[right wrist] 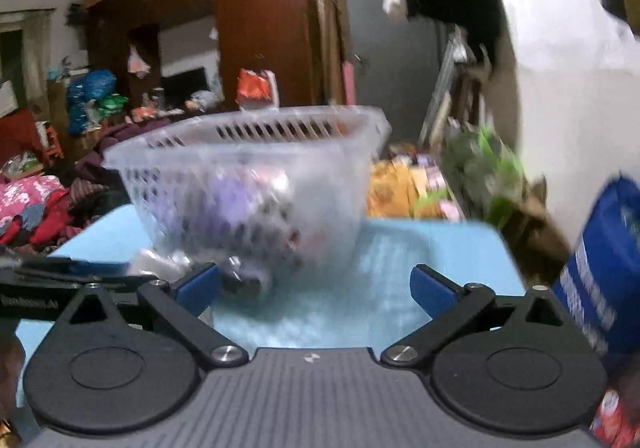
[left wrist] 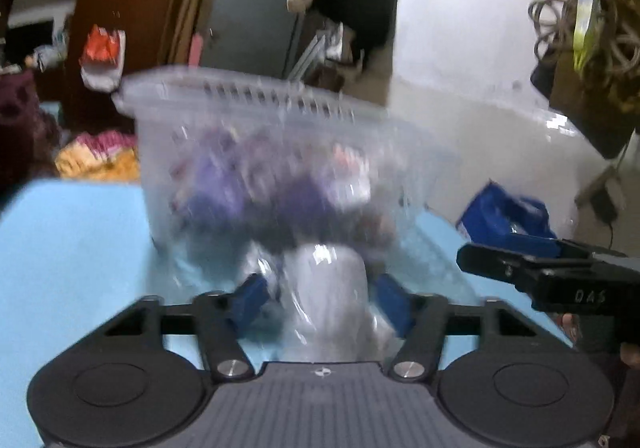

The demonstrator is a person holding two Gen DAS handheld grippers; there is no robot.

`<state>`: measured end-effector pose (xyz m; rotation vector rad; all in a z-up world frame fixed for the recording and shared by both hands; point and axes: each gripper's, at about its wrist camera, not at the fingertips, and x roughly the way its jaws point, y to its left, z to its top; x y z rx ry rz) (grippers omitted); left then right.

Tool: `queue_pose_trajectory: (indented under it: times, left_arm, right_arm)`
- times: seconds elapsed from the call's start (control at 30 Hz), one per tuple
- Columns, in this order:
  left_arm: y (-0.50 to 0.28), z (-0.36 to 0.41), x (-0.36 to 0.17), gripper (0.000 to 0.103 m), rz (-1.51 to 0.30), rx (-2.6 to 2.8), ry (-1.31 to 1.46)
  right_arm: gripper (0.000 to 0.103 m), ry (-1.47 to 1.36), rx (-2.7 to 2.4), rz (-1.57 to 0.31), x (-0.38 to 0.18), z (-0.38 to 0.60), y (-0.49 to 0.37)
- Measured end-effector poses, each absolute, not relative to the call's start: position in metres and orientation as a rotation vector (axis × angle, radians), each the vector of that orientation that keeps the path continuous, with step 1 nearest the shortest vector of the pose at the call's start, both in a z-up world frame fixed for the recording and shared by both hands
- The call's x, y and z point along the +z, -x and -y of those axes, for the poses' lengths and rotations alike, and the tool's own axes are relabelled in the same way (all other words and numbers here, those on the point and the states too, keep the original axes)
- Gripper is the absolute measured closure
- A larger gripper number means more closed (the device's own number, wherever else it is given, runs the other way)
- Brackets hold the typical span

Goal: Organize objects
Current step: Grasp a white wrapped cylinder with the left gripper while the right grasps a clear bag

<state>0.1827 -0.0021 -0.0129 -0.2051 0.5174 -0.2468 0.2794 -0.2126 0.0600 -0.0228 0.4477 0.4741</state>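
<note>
The left claw has a pale, rounded item wrapped in clear crinkly plastic sitting between its blue pads. The picture is smeared, so I cannot tell whether the pads press on it or merely flank it. Directly ahead of that claw, just beyond the wrapped item, stands a translucent slotted basket on the light blue bench, already holding a jumble of purple and white packets that are too blurred to name. The right claw is released, its jaws spread wide with only bare bench between them; the basket lies ahead and slightly to its left, and a blue box sits off to its right at the bench's edge. The wrapped item looks light, and its film is probably slick and yielding, so a hold across the firm body in the middle should serve better than a pinch on loose wrapping, which could slide or tear. The basket looks thin-walled and light: likely to skid or tip if nudged, so items are best dropped in from above its rim rather than pushed against its side.
</note>
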Motion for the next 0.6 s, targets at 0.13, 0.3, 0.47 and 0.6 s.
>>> queue_pose_trajectory:
  times: [0.13, 0.3, 0.47, 0.6]
  left_arm:
    - [-0.183, 0.013, -0.020, 0.053, -0.520, -0.234, 0.169]
    - [-0.169, 0.002, -0.012, 0.054, -0.461, -0.240, 0.169]
    - [-0.170, -0.036, -0.003, 0.054, -0.425, -0.217, 0.244]
    - [-0.172, -0.043, -0.006, 0.054, -0.403, -0.248, 0.255]
  right_arm:
    - [0.000, -0.010, 0.534, -0.490, 0.050, 0.213, -0.277]
    - [0.003, -0.005, 0.704, -0.543, 0.042, 0.197, -0.280]
    - [0.020, 0.102, 0.739, -0.576, 0.038, 0.167, -0.273]
    - [0.059, 0.163, 0.732, -0.623, 0.033, 0.152, -0.275]
